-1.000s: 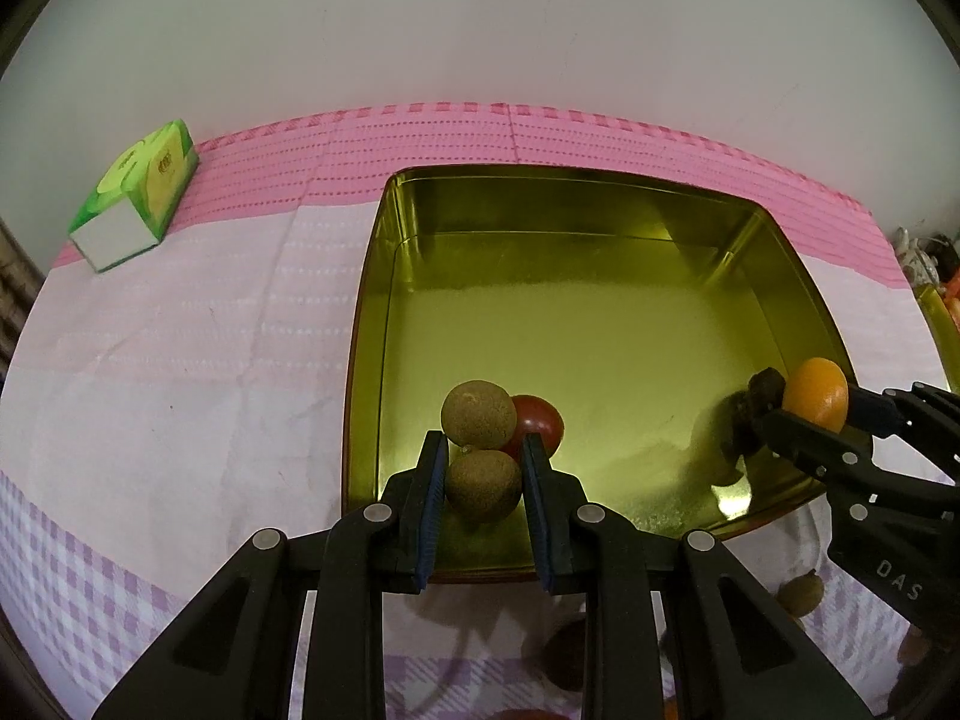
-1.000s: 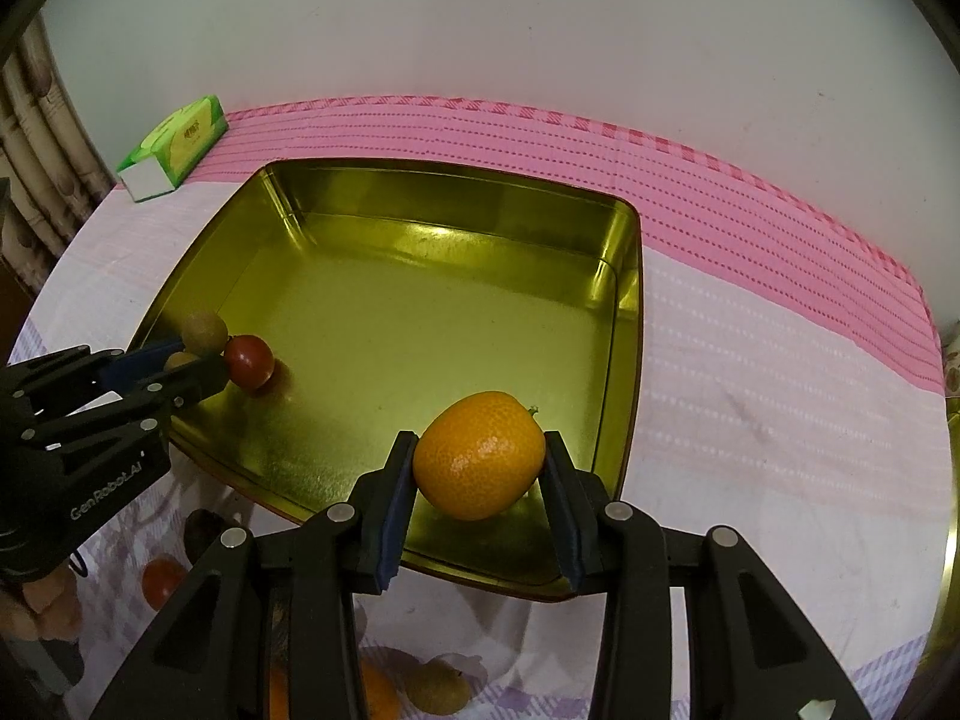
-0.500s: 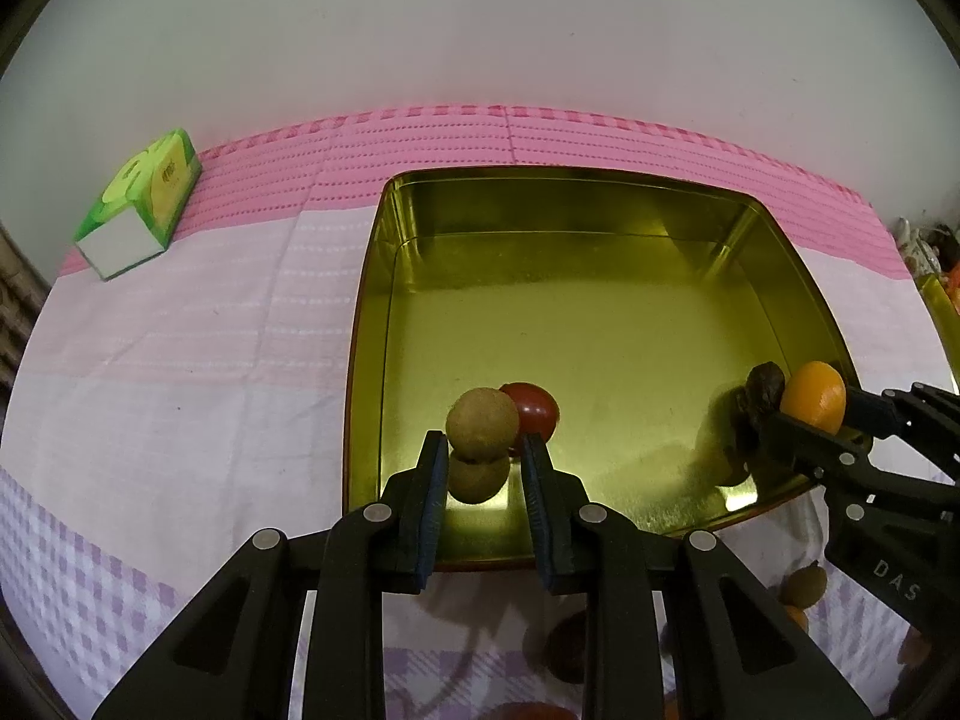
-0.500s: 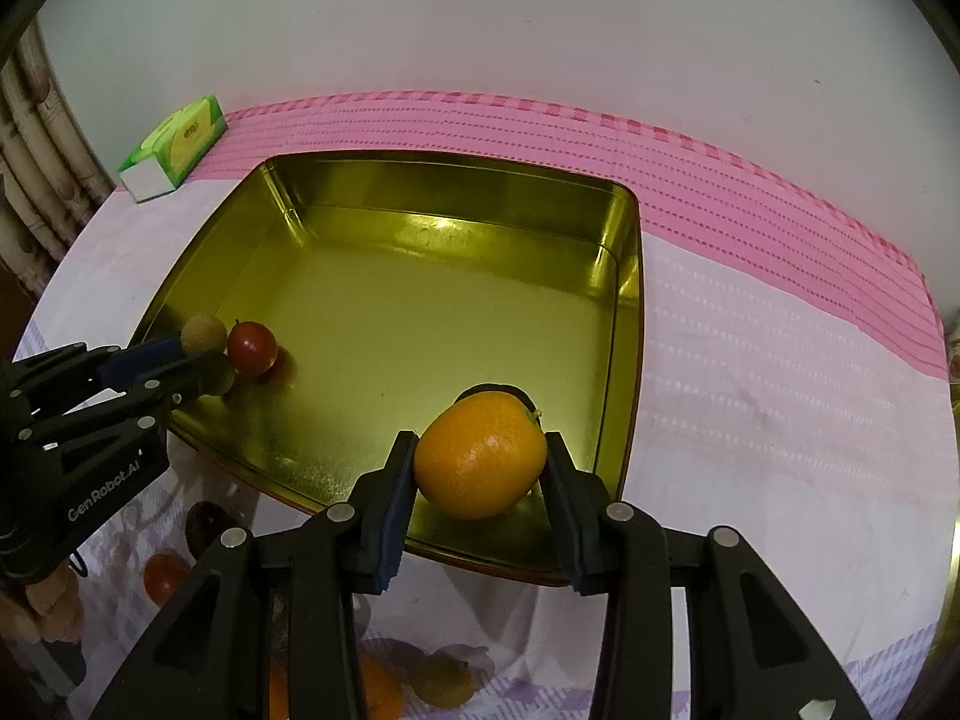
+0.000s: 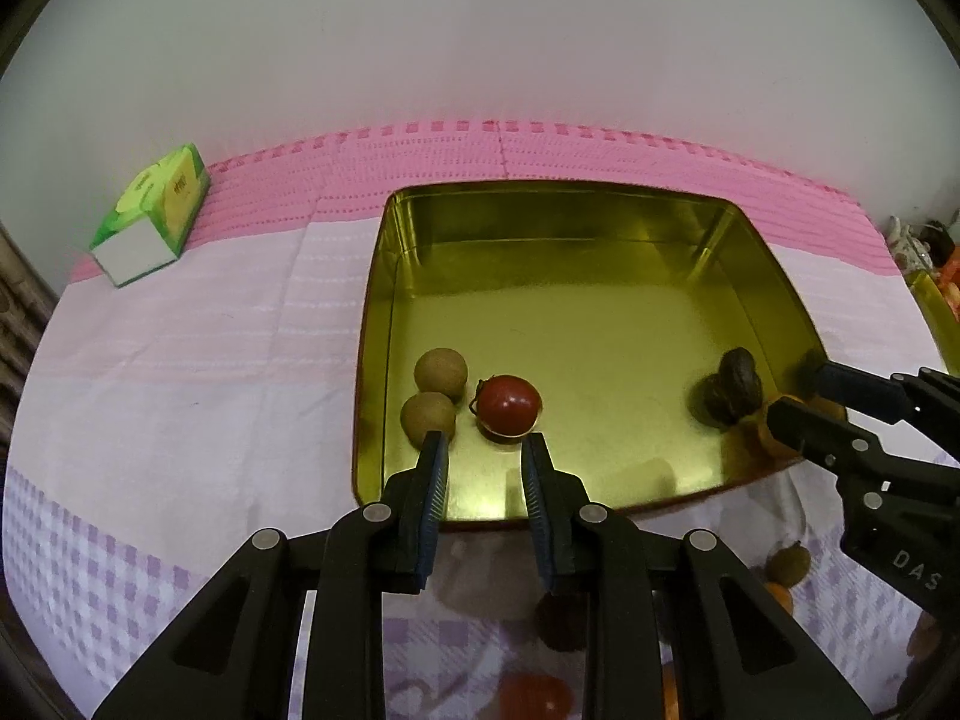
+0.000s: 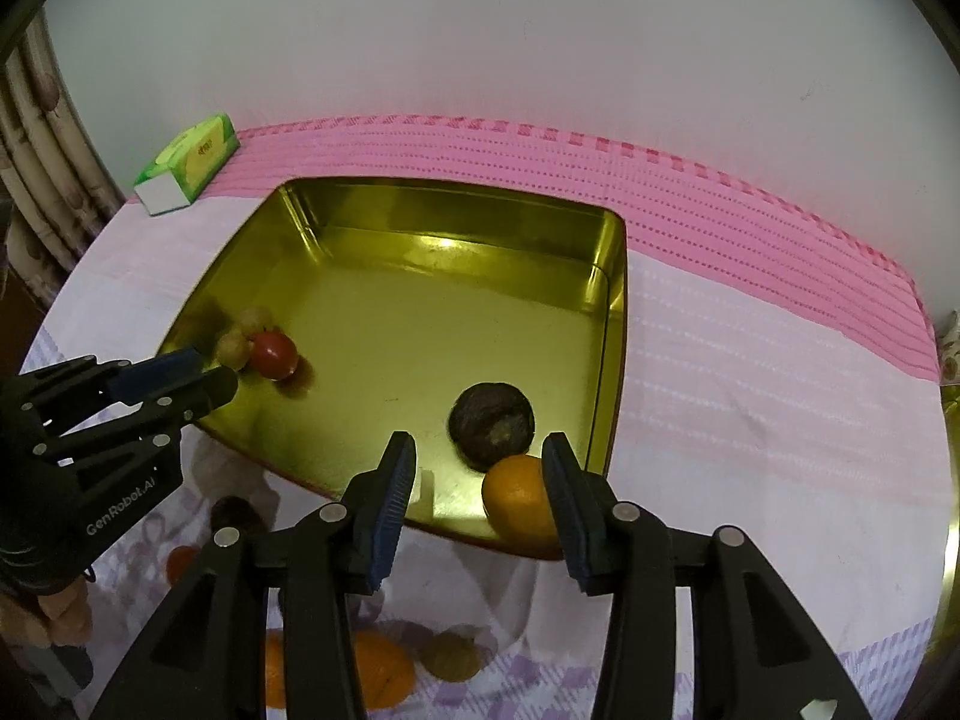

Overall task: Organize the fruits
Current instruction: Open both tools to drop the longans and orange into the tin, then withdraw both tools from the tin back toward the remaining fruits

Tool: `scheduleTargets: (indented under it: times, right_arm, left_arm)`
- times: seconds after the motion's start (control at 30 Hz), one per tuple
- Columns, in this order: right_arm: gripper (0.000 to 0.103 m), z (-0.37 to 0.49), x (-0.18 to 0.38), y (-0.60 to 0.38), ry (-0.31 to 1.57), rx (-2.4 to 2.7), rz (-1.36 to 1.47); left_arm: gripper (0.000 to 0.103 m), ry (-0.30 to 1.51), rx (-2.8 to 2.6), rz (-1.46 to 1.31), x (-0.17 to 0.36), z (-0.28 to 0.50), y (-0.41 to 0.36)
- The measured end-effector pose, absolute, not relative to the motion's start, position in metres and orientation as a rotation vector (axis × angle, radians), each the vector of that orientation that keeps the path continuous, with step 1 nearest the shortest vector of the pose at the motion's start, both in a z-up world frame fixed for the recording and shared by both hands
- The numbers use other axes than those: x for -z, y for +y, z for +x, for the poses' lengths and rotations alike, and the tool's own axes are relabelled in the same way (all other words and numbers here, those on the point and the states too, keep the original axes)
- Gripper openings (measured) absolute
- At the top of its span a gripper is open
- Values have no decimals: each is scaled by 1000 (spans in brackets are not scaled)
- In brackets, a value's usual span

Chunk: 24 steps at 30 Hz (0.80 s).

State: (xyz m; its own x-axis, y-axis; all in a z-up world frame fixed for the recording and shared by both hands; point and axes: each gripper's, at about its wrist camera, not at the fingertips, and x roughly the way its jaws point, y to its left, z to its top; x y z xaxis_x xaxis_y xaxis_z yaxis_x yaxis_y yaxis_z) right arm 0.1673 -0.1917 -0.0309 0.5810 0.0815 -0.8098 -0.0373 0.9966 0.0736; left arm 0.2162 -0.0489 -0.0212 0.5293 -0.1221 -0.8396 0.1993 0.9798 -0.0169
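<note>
A gold square tin (image 5: 600, 204) (image 6: 612, 276) lies on the pink cloth. In it lie two brown round fruits (image 5: 427, 416) (image 5: 441, 367), a red tomato (image 5: 508, 405) (image 6: 273, 354), a dark wrinkled fruit (image 5: 733, 387) (image 6: 492, 423) and an orange (image 6: 519, 498) at the near right corner. My left gripper (image 5: 483, 450) is open and empty over the tin's near edge, beside the nearer brown fruit. My right gripper (image 6: 480, 468) is open; the orange rests in the tin against its right finger.
A green tissue box (image 5: 153, 222) (image 6: 189, 162) sits at the far left of the cloth. Loose fruits lie on the cloth in front of the tin: an orange (image 6: 372, 669), a brown fruit (image 6: 450, 654), a red one (image 5: 534, 693). Another gold tin's edge (image 6: 951, 480) shows at right.
Both grippers have opened and pulled back and up. The left let go of the brown fruit beside the other one. The right let go of the orange in the near right corner.
</note>
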Motion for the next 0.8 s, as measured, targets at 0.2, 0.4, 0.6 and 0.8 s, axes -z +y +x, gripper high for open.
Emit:
scheduleTargets:
  times: [0.2,0.4,0.6,0.8]
  right_arm:
    - [42,139,16,-193,911,-76,49]
    - [41,108,20,-197,915,-64,50]
    - [41,73,36,-201,948,-59,55]
    - [41,53,60,-206,992,-50,74]
  left_arm:
    - [27,957,195,91,5,194,-46]
    - [27,940,185,83,-1,164,-37]
    - [27,970,168,47,12,132,-20]
    - [27,1010,154,54,35,105,-18]
